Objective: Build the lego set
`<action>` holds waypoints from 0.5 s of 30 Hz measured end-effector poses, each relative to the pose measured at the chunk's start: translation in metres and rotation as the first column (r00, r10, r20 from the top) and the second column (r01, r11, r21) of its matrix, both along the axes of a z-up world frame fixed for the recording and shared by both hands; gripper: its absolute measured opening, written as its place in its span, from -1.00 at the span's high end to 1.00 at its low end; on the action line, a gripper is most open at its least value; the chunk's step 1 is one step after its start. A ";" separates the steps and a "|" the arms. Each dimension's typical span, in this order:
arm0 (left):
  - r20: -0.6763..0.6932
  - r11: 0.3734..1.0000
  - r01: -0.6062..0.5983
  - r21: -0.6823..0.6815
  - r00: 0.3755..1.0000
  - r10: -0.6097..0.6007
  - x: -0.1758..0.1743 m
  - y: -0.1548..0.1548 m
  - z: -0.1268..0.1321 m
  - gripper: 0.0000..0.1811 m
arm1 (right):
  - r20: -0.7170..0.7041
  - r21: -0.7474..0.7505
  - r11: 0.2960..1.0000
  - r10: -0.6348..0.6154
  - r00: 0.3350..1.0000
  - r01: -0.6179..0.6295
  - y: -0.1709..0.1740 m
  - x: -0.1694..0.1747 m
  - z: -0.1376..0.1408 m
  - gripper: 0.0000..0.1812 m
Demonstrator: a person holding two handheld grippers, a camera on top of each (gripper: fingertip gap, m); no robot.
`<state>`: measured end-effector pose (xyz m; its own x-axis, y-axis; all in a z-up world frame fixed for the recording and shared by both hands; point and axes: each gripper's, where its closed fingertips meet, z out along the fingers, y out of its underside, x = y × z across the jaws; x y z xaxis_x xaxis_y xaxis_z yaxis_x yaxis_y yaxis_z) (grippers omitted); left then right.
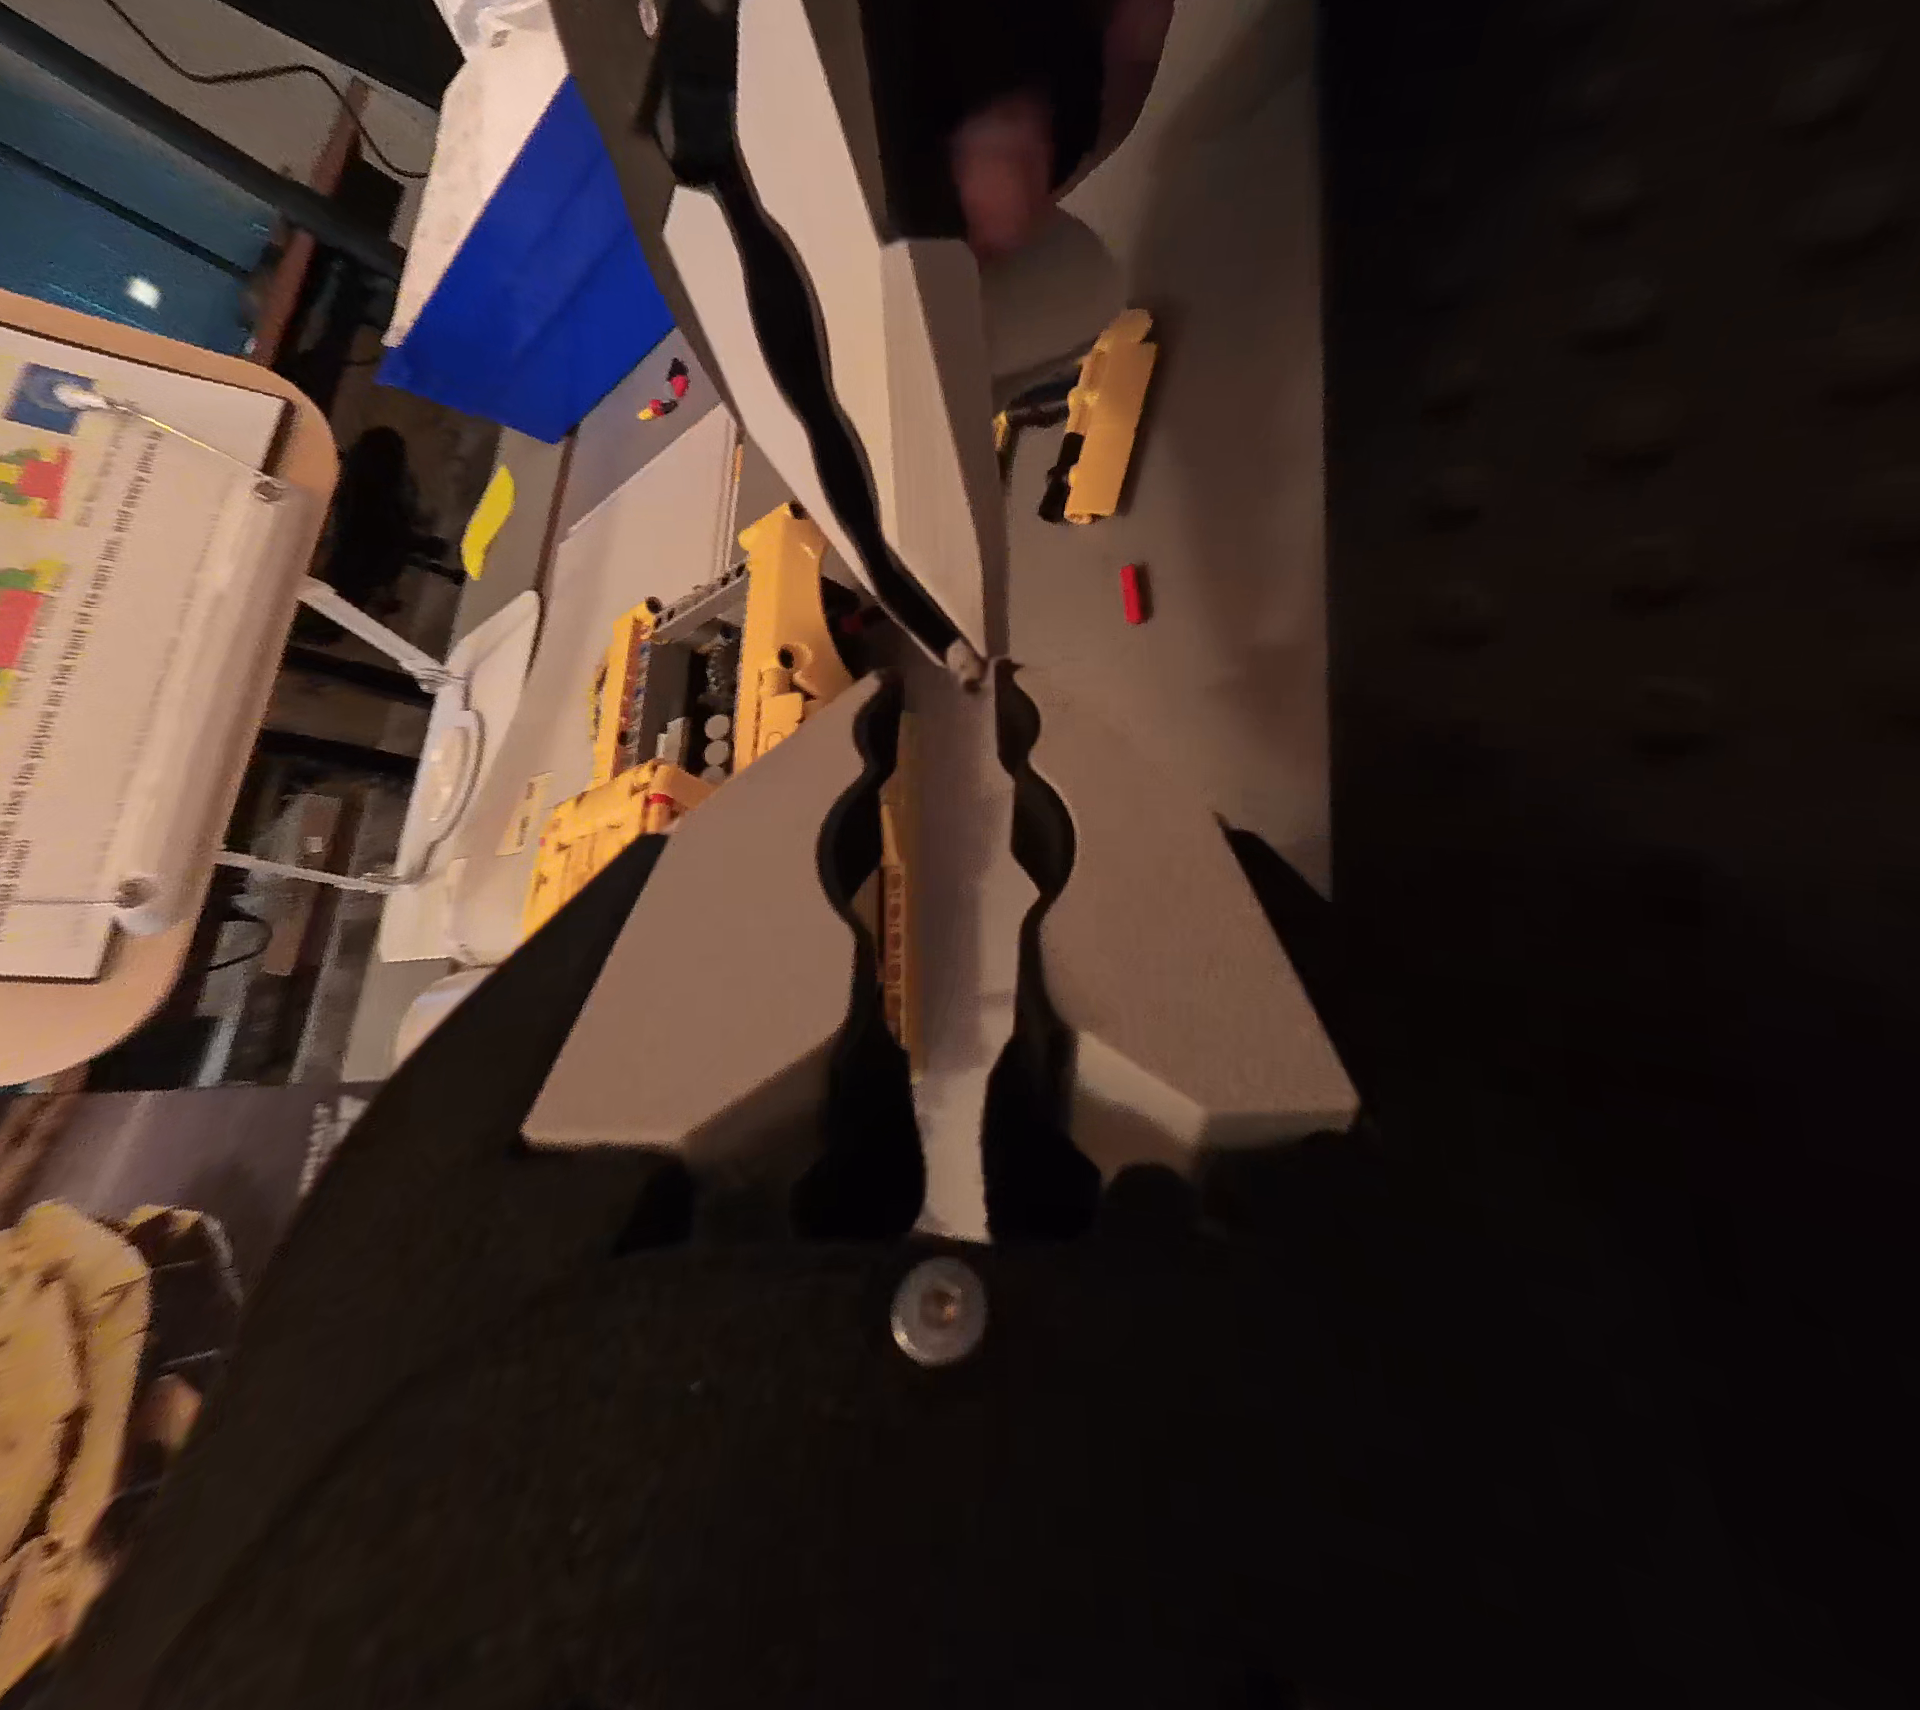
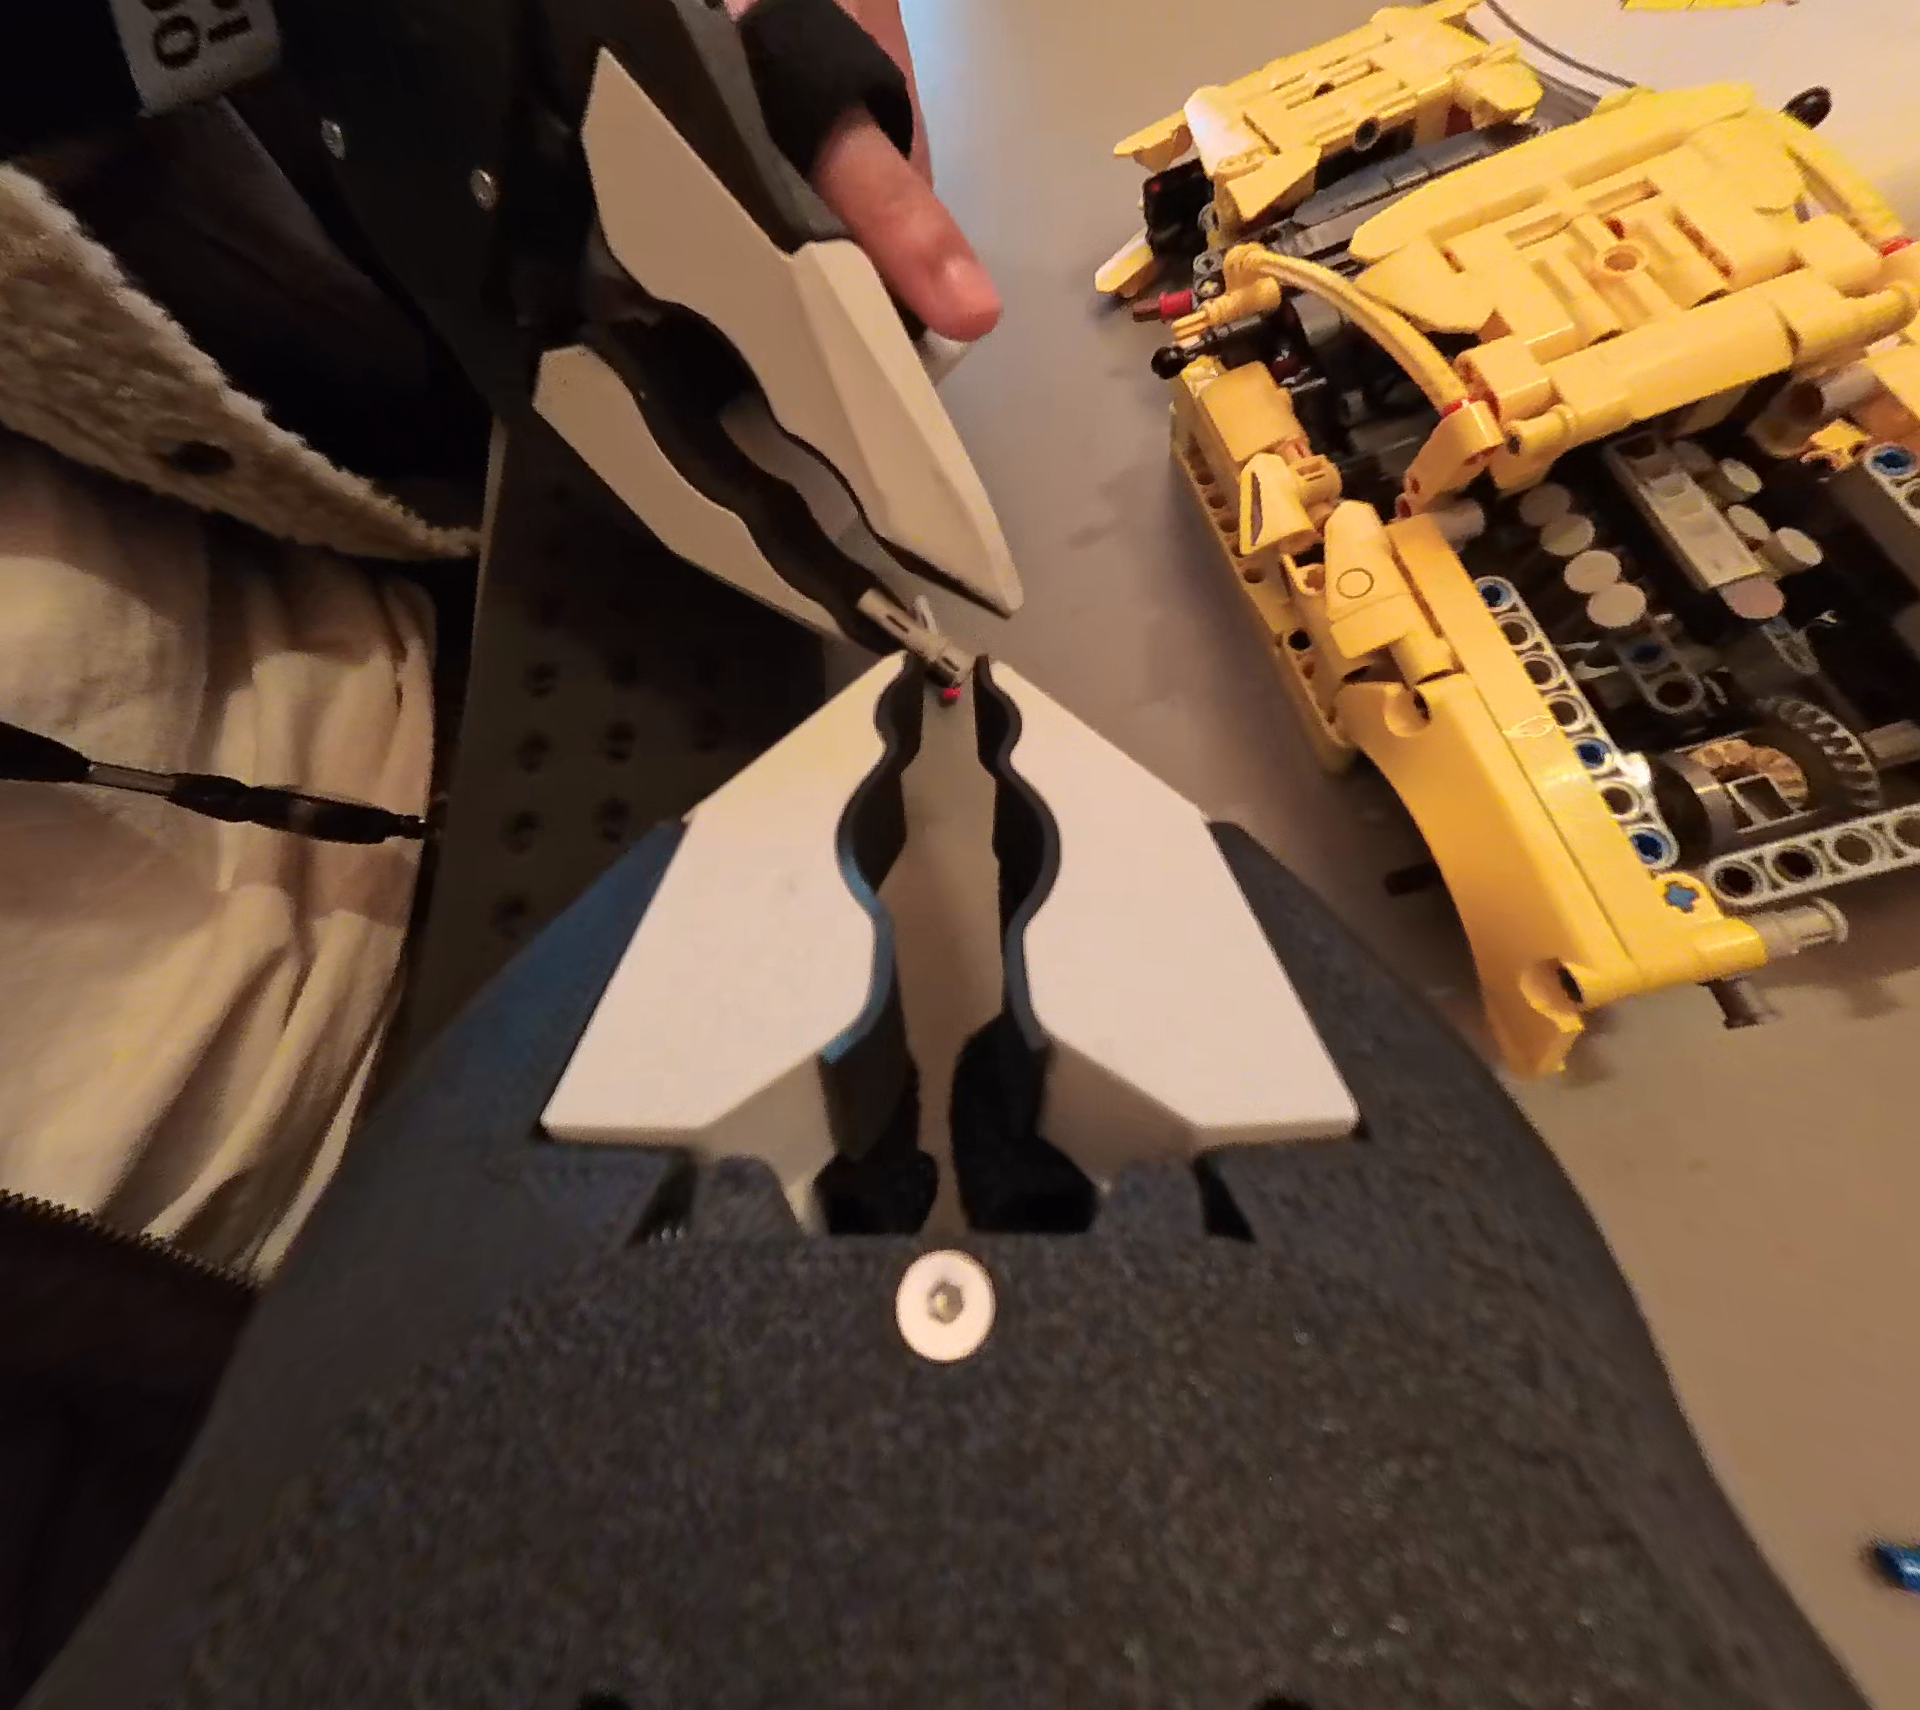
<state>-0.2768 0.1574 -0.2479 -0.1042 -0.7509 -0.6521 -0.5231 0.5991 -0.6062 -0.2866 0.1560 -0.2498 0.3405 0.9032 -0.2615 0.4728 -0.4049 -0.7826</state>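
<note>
left gripper (image 2: 925, 621): i see it clenched on a small grey pin (image 2: 940, 647).
right gripper (image 2: 948, 673): tips nearly closed, touching that pin.
yellow car (image 2: 1507, 517): at 2 o'clock.

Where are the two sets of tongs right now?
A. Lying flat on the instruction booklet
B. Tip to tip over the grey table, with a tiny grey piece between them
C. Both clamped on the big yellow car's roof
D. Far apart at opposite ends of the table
B: the left tongs and right tongs meet at their tips around a tiny grey piece, beside the yellow car.
</note>
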 end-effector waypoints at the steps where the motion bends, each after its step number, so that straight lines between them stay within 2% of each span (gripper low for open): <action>1: -0.002 1.000 0.002 0.018 1.000 -0.001 0.000 0.000 0.000 0.84 | -0.002 -0.006 1.000 0.000 1.000 0.000 0.000 -0.001 -0.001 0.89; 3: -0.011 0.998 0.012 0.060 1.000 -0.012 0.000 -0.001 -0.001 0.93 | -0.011 -0.014 1.000 -0.013 1.000 0.013 0.001 -0.001 0.001 0.89; 6: -0.023 0.991 0.024 0.130 1.000 -0.021 0.000 -0.001 -0.002 0.95 | -0.021 -0.038 0.999 -0.019 1.000 0.018 0.001 -0.001 0.000 0.89; 8: -0.017 0.994 0.030 0.106 0.999 -0.028 -0.001 -0.001 -0.002 0.95 | -0.050 -0.048 0.999 -0.019 0.999 0.017 0.001 -0.001 0.002 0.89; 10: 0.040 1.000 0.012 -0.003 0.999 -0.012 -0.001 0.001 0.007 0.96 | -0.138 -0.043 0.999 -0.030 0.990 0.024 0.004 -0.001 0.013 0.86; 12: 0.127 0.983 0.005 -0.181 0.992 0.019 -0.001 0.004 0.021 0.96 | -0.247 -0.035 0.998 -0.050 0.968 0.042 0.008 0.001 0.031 0.80; 15: 0.266 0.876 0.068 -0.478 0.961 0.070 -0.002 0.005 0.048 0.96 | -0.315 0.032 0.996 -0.067 0.947 0.081 0.013 0.005 0.048 0.79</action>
<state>-0.2787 0.1620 -0.1998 0.0228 -0.9763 -0.2151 -0.3002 0.1985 -0.9330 -0.2815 0.1689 -0.2018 0.3140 0.8916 -0.3262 0.1708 -0.3911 -0.9044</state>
